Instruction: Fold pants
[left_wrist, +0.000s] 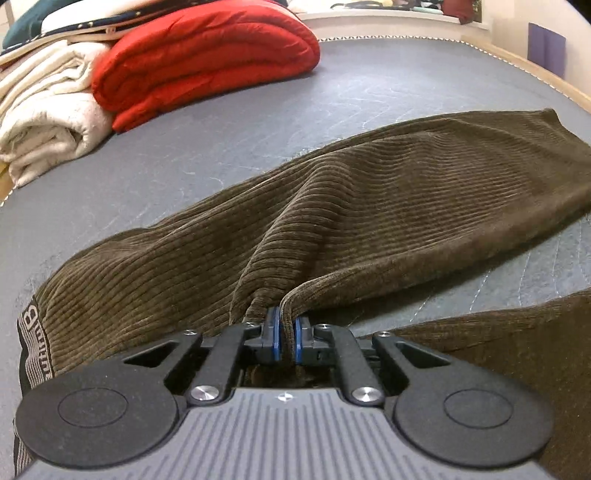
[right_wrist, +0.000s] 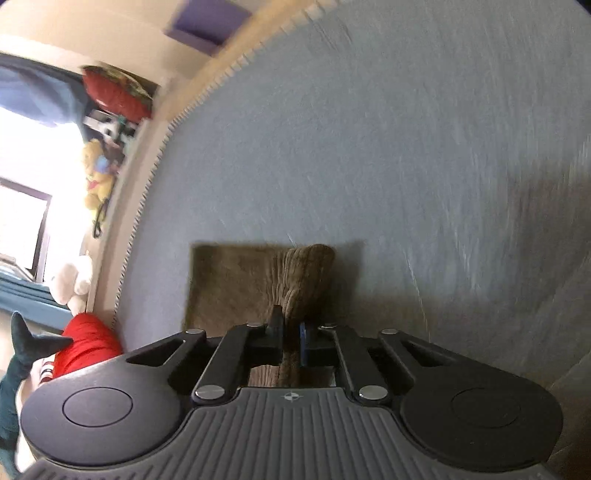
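— Now, where are the pants (left_wrist: 369, 206)?
— Brown corduroy, spread on the grey mattress cover (left_wrist: 221, 147).
— Grippers?
— Left gripper (left_wrist: 287, 332) is clamped on a pinched ridge at a leg's edge; right gripper (right_wrist: 291, 332) is clamped on bunched cloth at the hem.
— Surroundings?
— Red quilt (left_wrist: 199, 55) and cream blanket (left_wrist: 44, 122) lie beyond.

The pants (left_wrist: 388, 192) run off the frame's right edge; the right wrist view looks motion-blurred.
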